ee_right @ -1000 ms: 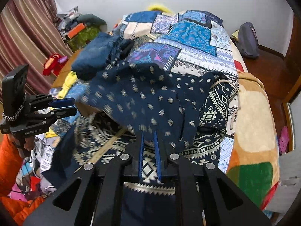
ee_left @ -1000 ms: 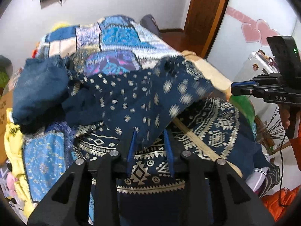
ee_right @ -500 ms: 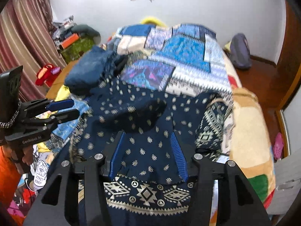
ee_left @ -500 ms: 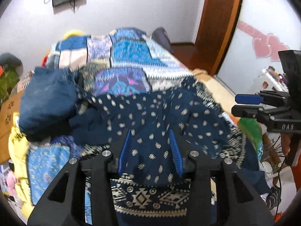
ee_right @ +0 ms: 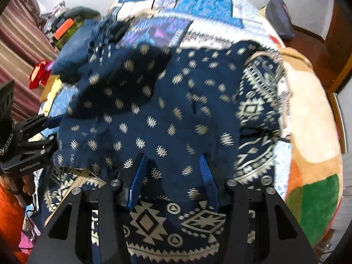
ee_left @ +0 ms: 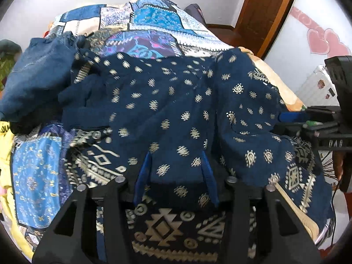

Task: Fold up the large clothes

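- Two hand-held grippers, left hand-held gripper (ee_left: 176, 173) and right hand-held gripper (ee_right: 170, 176), now stand with jaws apart; both were clamped a second ago.
- Released navy patterned garment (ee_left: 180, 101) lies folded over on the bed (ee_right: 312, 118); first fold judged complete.

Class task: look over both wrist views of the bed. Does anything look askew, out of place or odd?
Yes. The navy patterned garment lies rumpled, its folded-over layer slanting instead of square. A plain blue garment sits bunched at the garment's far left. Both the left gripper and right gripper are open.
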